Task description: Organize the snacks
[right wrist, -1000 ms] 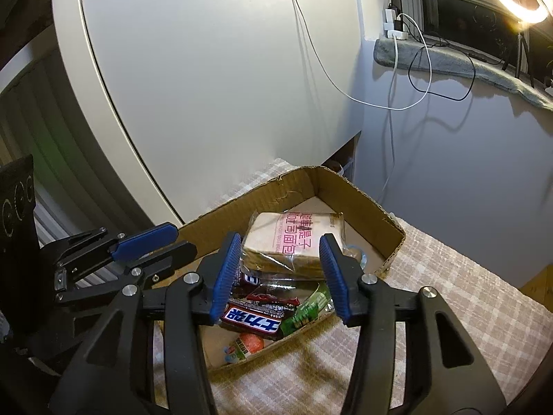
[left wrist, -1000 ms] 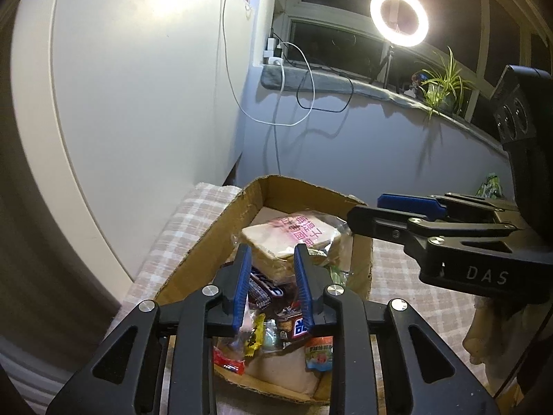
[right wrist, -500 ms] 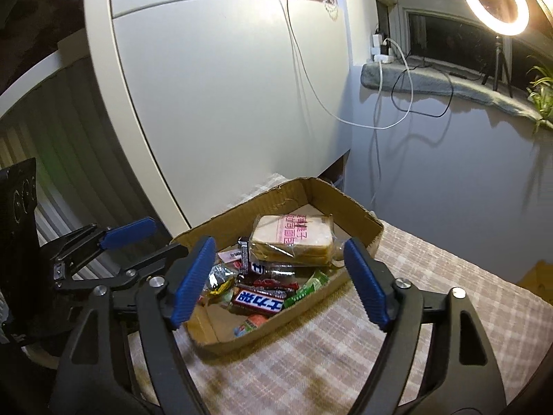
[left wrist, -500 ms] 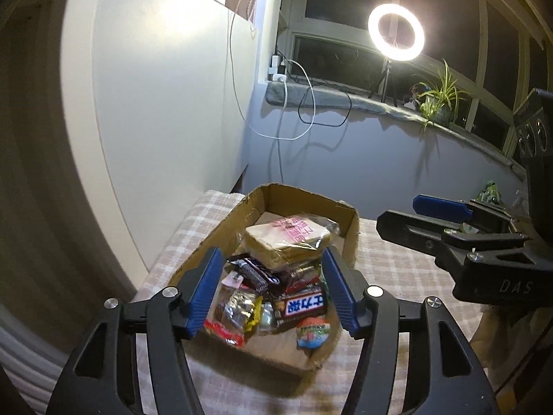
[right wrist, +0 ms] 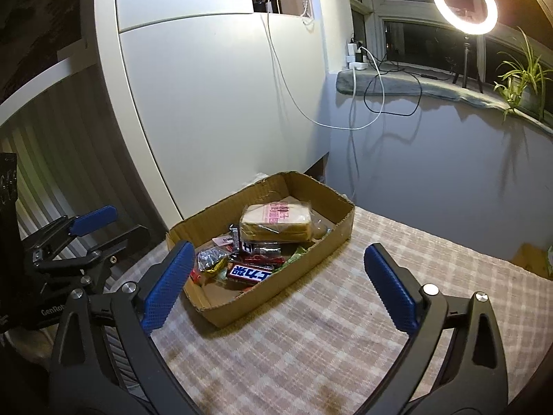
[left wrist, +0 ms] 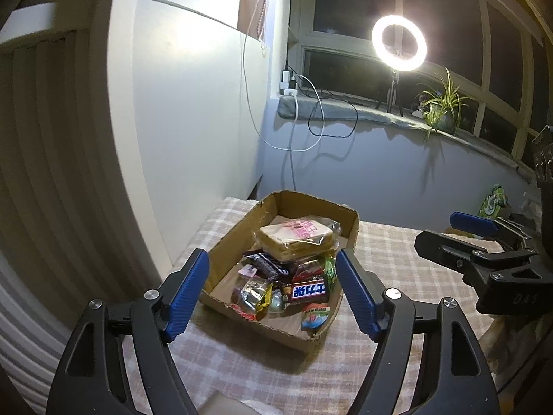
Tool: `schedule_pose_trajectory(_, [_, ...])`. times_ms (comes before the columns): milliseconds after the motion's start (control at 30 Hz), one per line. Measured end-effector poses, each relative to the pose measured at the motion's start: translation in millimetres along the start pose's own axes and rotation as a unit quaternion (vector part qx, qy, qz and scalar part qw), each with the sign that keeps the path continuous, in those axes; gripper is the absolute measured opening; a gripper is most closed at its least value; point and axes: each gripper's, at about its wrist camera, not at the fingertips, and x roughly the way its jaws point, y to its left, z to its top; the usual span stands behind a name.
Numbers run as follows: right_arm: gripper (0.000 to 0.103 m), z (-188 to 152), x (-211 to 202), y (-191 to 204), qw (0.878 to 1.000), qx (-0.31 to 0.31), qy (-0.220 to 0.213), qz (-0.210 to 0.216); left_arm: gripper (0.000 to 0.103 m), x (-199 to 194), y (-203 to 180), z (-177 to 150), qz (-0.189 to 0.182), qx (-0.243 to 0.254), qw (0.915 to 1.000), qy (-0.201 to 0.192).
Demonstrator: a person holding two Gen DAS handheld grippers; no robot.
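Note:
A shallow cardboard box (left wrist: 312, 204) (right wrist: 276, 297) sits on the checked tablecloth and holds a wrapped bread packet (left wrist: 297, 235) (right wrist: 276, 221), a dark chocolate bar (left wrist: 309, 290) (right wrist: 249, 273) and several small wrapped snacks. My left gripper (left wrist: 273, 287) hovers short of the box's near end; its jaws are opening wide and grip nothing. My right gripper (right wrist: 280, 283) hangs back from the box's long side, its jaws also opening, with nothing between the pads. Each gripper shows at the edge of the other's view: the right (left wrist: 473, 238), the left (right wrist: 86, 228).
The checked tablecloth (right wrist: 345, 328) stretches bare in front of the box. A white cabinet (right wrist: 214, 103) stands close behind it. A ring light (left wrist: 399, 42), a potted plant (left wrist: 440, 110) and cables lie on the window ledge. A green packet (left wrist: 494, 200) stands far right.
Both grippers have drawn back and up from the box, which looks smaller now. Both sets of jaws have spread from narrow to wide. The snacks in the box have not moved.

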Motion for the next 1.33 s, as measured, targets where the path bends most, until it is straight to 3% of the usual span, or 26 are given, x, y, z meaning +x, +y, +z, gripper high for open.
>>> schedule_pose_trajectory(1333, [0.101, -4, -22, -1, 1.0, -0.01, -0.01, -0.011, 0.076, -22, -12, -2, 0.004, 0.009, 0.9998, -0.018])
